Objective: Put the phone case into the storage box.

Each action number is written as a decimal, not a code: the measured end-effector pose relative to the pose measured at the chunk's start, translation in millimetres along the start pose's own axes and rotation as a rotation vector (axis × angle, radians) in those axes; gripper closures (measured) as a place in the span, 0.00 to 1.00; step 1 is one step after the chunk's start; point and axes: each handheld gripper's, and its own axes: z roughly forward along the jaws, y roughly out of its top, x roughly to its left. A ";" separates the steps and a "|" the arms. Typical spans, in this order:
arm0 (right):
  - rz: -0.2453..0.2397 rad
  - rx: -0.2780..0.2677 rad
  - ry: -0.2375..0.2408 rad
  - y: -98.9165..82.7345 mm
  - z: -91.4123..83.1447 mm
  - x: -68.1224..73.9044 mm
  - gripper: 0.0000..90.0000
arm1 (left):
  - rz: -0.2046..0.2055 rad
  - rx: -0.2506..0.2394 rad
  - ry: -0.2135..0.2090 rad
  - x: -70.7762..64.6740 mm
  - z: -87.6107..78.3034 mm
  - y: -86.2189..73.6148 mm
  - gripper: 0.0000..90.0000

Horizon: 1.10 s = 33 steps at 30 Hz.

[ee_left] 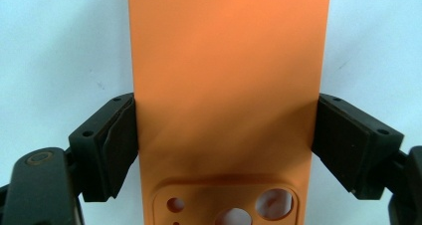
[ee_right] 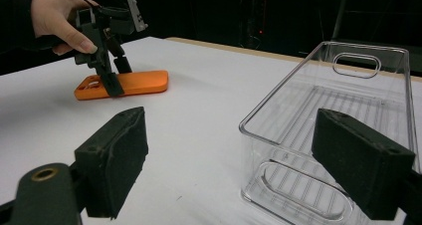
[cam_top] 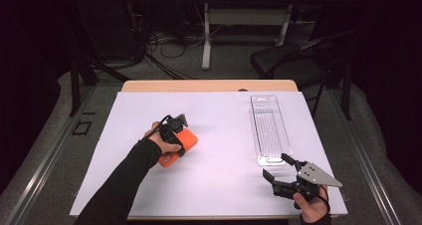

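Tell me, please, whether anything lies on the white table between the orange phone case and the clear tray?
Nothing visible does. The orange phone case sits between the left claw's jaws, and bare white table stretches from it to the empty clear tray.

no readable text, no labels, no brands, no numbers, no signs anywhere
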 end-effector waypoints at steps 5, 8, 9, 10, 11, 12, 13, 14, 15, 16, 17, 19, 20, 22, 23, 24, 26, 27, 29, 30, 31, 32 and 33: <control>0.002 0.001 -0.001 0.0 -0.1 0.1 0.15 | -0.005 -0.012 -0.007 1.5 -3.2 -1.8 0.18; 0.000 0.002 0.001 0.1 -0.2 0.2 0.15 | -0.005 -0.010 -0.007 1.9 -5.2 -2.7 0.18; -0.001 0.003 0.002 0.1 -0.1 0.1 0.15 | -0.004 -0.014 -0.002 2.0 -5.7 -3.0 0.18; -0.001 0.000 0.001 0.0 0.1 0.2 0.15 | -0.004 -0.016 -0.008 2.3 -6.0 -3.4 0.18; 0.000 0.001 0.001 0.0 0.1 0.3 0.15 | -0.002 -0.018 -0.005 2.3 -6.4 -3.7 0.18; 0.000 0.003 0.002 0.1 -0.1 0.3 0.15 | -0.003 -0.018 -0.003 2.1 -7.0 -3.9 0.18; 0.000 0.000 0.001 0.0 0.1 0.3 0.15 | -0.005 -0.020 -0.008 2.4 -7.7 -4.0 0.18; 0.000 0.003 0.002 0.1 -0.1 0.3 0.15 | -0.004 -0.021 -0.009 2.3 -8.3 -4.2 0.18; -0.001 0.003 0.002 0.0 0.0 0.2 0.15 | -0.006 -0.022 -0.007 2.0 -9.4 -4.4 0.18; 0.000 0.001 0.000 -0.1 0.2 0.3 0.15 | -0.006 -0.023 -0.010 2.0 -9.8 -4.5 0.18; 0.000 0.001 0.000 -0.1 0.2 0.3 0.15 | -0.003 -0.026 -0.010 2.2 -10.4 -4.7 0.18; 0.000 0.000 0.001 0.0 0.2 0.4 0.15 | -0.005 -0.032 -0.011 2.2 -11.2 -5.3 0.18; -0.001 0.000 0.000 0.0 0.2 0.5 0.15 | -0.005 -0.032 -0.011 2.2 -11.5 -5.5 0.18; 0.000 -0.002 0.001 -0.1 0.4 0.6 0.15 | -0.004 -0.031 -0.009 2.2 -12.1 -5.9 0.18; 0.001 -0.002 0.000 -0.1 0.4 0.5 0.15 | -0.005 -0.030 -0.009 2.1 -12.5 -6.2 0.18; 0.000 0.000 0.001 0.0 0.3 0.5 0.15 | -0.005 -0.032 -0.008 2.3 -12.9 -6.3 0.18; -0.001 -0.002 0.000 0.0 0.3 0.6 0.15 | -0.007 -0.033 -0.016 2.4 -13.4 -6.6 0.18; -0.001 -0.002 0.001 0.0 0.3 0.6 0.15 | -0.003 -0.037 -0.011 2.4 -13.8 -6.7 0.18; -0.001 -0.002 0.000 0.0 0.3 0.6 0.15 | -0.002 -0.039 -0.014 2.1 -14.5 -6.9 0.18; 0.000 -0.003 0.001 -0.1 0.4 0.6 0.15 | -0.002 -0.041 -0.014 1.8 -15.0 -7.0 0.18; 0.001 -0.003 0.001 -0.1 0.4 0.7 0.15 | -0.002 -0.041 -0.016 1.6 -15.3 -7.1 0.18; 0.000 -0.003 0.001 -0.1 0.5 0.7 0.15 | -0.002 -0.045 -0.015 1.3 -15.7 -7.3 0.18; 0.000 -0.003 0.001 -0.1 0.5 0.7 0.15 | 0.000 -0.047 -0.015 1.0 -16.2 -7.3 0.18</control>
